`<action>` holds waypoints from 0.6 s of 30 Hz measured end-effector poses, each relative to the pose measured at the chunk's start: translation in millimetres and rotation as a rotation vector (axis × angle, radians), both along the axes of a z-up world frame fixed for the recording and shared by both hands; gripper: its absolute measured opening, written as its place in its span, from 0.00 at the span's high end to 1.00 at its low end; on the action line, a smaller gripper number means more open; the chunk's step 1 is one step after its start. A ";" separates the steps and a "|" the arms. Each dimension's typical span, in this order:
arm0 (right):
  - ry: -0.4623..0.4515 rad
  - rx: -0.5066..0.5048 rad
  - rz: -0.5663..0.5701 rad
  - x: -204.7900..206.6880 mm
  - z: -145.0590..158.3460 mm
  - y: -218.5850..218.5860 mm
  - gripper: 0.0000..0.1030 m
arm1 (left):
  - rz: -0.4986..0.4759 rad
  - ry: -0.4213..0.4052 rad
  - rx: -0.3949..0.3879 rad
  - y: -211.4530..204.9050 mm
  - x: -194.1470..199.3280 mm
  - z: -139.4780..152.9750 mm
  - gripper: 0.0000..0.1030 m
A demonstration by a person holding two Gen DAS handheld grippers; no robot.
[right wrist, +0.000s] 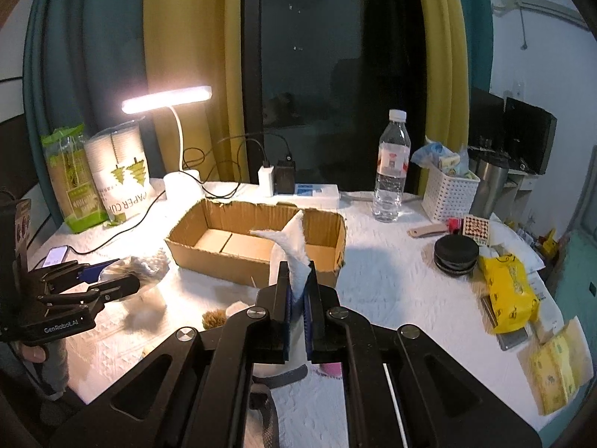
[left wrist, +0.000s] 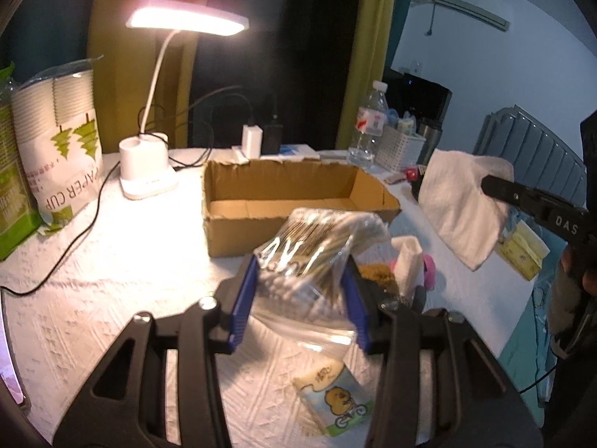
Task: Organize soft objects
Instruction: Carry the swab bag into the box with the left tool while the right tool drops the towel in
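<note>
A: Left gripper (left wrist: 298, 298): blue pads clenched on clear bag of cotton swabs (left wrist: 313, 246), held above the table; bag slack, glossy, crinkled, thin sticks bunched inside. Right gripper (right wrist: 297, 291): jaws pinched tight on white towel (right wrist: 294, 246), which drapes from the tips.

B: Step?

A: Judged mid-carry, both items lifted, headed for cardboard box (right wrist: 257, 239). Nothing in it yet.

B: Next move?

A: Bring each load over the box's open top, lower, then let go. Towel is floppy, fuzzy weave; likely to catch on the torn rim unless it clears the near wall. Bag is slippery and may tilt.

B: Nearby?

A: Small cartoon-print tissue pack (left wrist: 335, 399) lying flat below the left tongs. Table cover (right wrist: 391, 280) white, embossed. Farther back: gooseneck desk lamp (right wrist: 168, 100), lit; sleeve of paper cups (right wrist: 119, 171); plastic water bottle (right wrist: 391, 164).
</note>
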State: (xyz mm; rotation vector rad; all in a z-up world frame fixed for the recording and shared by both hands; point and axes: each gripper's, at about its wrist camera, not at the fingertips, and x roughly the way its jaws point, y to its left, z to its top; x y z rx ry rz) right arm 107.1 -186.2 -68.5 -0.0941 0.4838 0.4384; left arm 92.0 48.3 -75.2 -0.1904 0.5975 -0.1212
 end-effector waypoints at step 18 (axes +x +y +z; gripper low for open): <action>-0.033 0.041 0.054 33.1 15.6 14.4 0.94 | 0.020 -0.037 0.002 17.9 16.9 17.4 0.56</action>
